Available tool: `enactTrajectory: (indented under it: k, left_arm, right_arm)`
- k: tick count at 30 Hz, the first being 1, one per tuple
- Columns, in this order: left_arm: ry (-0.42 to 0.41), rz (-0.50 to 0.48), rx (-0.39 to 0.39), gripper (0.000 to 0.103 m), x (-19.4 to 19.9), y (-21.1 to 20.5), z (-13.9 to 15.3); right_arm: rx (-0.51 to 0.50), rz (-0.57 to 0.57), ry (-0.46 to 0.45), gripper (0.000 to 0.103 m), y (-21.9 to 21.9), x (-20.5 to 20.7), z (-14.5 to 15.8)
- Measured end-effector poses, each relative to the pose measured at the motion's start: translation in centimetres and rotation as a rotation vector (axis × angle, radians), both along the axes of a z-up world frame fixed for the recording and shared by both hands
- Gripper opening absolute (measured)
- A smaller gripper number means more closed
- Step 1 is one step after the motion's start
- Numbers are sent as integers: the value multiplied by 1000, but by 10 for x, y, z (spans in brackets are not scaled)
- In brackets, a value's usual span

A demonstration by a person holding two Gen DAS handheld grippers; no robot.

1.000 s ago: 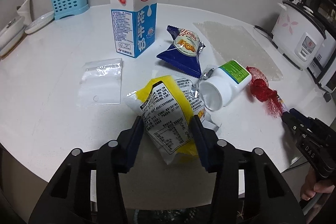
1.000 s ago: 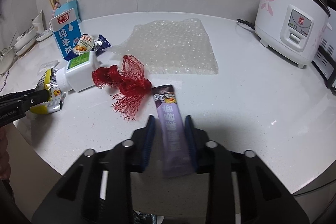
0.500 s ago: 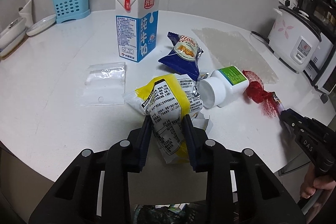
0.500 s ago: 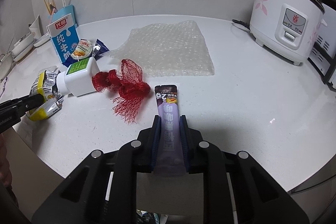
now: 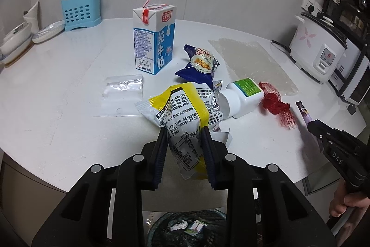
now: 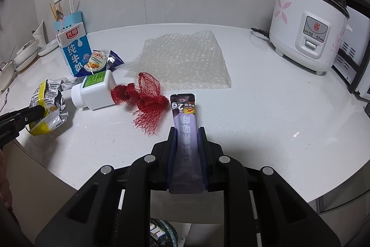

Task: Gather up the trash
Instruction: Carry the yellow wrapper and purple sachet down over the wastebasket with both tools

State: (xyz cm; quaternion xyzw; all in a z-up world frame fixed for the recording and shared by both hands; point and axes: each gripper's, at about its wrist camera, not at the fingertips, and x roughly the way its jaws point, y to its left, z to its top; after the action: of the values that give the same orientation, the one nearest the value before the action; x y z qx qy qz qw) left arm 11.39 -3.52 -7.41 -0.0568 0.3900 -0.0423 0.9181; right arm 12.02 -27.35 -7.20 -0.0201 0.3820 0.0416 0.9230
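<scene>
My left gripper (image 5: 184,131) is shut on a crumpled yellow and silver snack bag (image 5: 185,115), lifted slightly above the white table's front edge. That bag (image 6: 47,103) and the left gripper show at the left of the right wrist view. My right gripper (image 6: 186,131) is shut on a long purple sachet (image 6: 185,122), whose far end sticks out over the table. Below the table edge stands a black mesh trash bin (image 5: 185,228) with scraps inside.
On the table lie a blue milk carton (image 5: 153,41), a blue snack packet (image 5: 198,66), a white bottle (image 5: 240,98) on its side, red netting (image 6: 143,101), a clear zip bag (image 5: 122,94) and bubble wrap (image 6: 185,61). A rice cooker (image 6: 307,27) stands right, a cutlery holder (image 5: 79,8) far left.
The left jaws closed on the yellow bag and lifted it back toward the table edge. The right jaws tightened on the purple sachet.
</scene>
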Motion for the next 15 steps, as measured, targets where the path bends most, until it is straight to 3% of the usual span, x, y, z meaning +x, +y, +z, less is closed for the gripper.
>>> enactTrajectory:
  k: [15]
  left_arm:
    - [-57, -14, 11, 28, -38, 0, 25]
  right_arm:
    - [9, 9, -75, 17, 8, -42, 31]
